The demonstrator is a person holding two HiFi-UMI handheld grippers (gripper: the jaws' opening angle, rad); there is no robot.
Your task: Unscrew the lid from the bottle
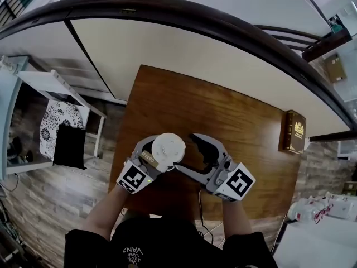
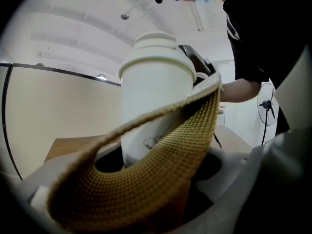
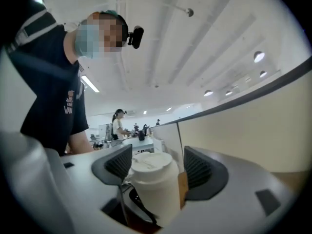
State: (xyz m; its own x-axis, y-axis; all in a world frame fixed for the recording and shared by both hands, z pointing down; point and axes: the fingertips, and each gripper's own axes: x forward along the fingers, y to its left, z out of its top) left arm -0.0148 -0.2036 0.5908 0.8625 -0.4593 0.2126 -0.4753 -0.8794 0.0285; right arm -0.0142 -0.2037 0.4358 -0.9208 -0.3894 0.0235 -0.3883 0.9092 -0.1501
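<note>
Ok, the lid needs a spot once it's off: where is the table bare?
Bare wood: the far half of the table, between the bottle and the partition, and the right side between the right gripper and the brown book. Crowded: the near edge, where the left gripper holds the bottle.

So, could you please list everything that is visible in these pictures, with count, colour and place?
bottle: one, white, above the table, in the left claw
lid: one, white, on the bottle
strap: one, yellow woven, on the bottle
table: one, brown wood, under both claws
book: one, brown with gold print, at the table's right edge
partition: one, cream, beyond the table
cushion: one, white with black pattern, left of the table
cloth: one, black, against the cushion
left claw: grey, closed on the bottle
right claw: grey, open, at the lid
</note>
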